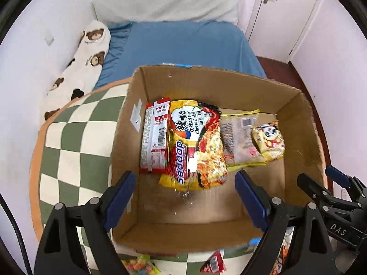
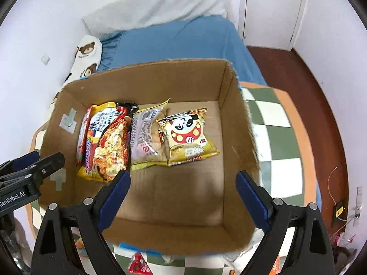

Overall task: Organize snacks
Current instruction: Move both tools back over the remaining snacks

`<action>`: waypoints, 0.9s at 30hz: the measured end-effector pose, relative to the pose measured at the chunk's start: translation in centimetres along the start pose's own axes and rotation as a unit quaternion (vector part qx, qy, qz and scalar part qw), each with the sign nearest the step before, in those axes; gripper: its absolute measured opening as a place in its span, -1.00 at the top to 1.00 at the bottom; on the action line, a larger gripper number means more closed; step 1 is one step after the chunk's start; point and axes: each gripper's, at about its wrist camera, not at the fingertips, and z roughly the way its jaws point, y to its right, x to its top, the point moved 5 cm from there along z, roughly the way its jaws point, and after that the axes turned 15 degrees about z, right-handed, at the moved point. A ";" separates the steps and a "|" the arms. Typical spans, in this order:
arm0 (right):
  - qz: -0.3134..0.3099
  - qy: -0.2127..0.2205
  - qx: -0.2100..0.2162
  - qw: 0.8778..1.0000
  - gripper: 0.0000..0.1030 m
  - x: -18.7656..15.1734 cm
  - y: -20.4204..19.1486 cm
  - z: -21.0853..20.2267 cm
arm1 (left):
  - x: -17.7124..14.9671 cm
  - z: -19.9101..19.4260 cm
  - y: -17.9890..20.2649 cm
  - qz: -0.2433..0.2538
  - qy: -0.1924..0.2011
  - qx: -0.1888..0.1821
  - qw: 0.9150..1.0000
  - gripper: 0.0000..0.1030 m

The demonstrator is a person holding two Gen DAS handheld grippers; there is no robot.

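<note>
Cardboard box (image 1: pixel 296 123) on a checkered mat (image 1: pixel 75 137) atop the bed (image 1: pixel 183 43) — contents, left to right: red-and-white packet (image 1: pixel 154 135), yellow noodle packet (image 1: pixel 195 144), pale clear-fronted packet (image 1: pixel 238 137), and small panda snack bag (image 2: pixel 188 137) overlapping it. Left hand-held gripper (image 1: pixel 184 197) — fingers spread, holding nothing, above the box. Right hand-held gripper (image 2: pixel 182 197) — likewise spread and empty. Loose snacks (image 2: pixel 138 263) lie on the mat just beside the box's near wall.
</note>
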 end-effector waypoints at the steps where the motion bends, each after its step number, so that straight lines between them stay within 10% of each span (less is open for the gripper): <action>1: 0.001 0.008 0.005 1.000 -0.84 -0.4 0.1 -0.8 | -0.3 -0.7 0.2 0.003 0.006 0.002 1.000 -0.72; 18: -0.001 0.096 0.045 0.994 -0.84 -6.7 0.1 -13.3 | -5.5 -11.0 2.5 0.014 0.093 0.008 0.996 -0.72; 27: 0.066 -0.033 0.020 0.997 -0.84 -13.2 4.6 -9.5 | -11.7 -8.5 1.9 -0.008 0.033 0.004 0.999 -0.72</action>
